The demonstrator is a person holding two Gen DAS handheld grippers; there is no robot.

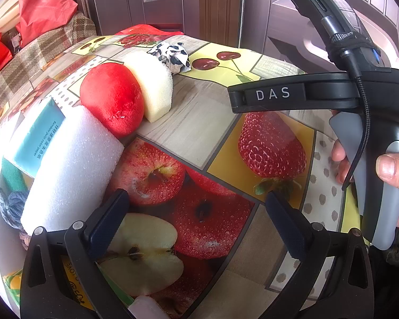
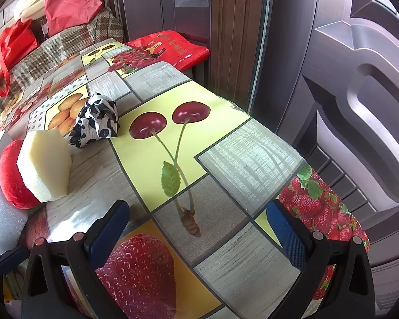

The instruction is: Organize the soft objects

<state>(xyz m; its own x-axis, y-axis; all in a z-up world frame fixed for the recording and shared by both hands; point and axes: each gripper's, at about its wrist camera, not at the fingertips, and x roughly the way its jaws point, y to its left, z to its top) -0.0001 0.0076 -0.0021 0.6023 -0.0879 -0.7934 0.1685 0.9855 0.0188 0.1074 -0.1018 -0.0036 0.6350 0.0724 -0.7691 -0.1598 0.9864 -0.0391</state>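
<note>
Your left gripper (image 1: 196,212) hangs spread and empty over the fruit-print tablecloth (image 1: 220,122). Off its left finger, soft things run away in a row: white foam block (image 1: 71,164), red plush (image 1: 111,98), yellow sponge (image 1: 154,85). Your right gripper (image 2: 198,223), also spread, sits farther off.

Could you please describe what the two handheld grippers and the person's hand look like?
Both the left gripper and the right gripper have black frames, silver pivot bolts and dark blue textured pads. The right one's body is black with "DAS" lettering, a grey handle, a black cable and a green light. The hand is bare.
</note>
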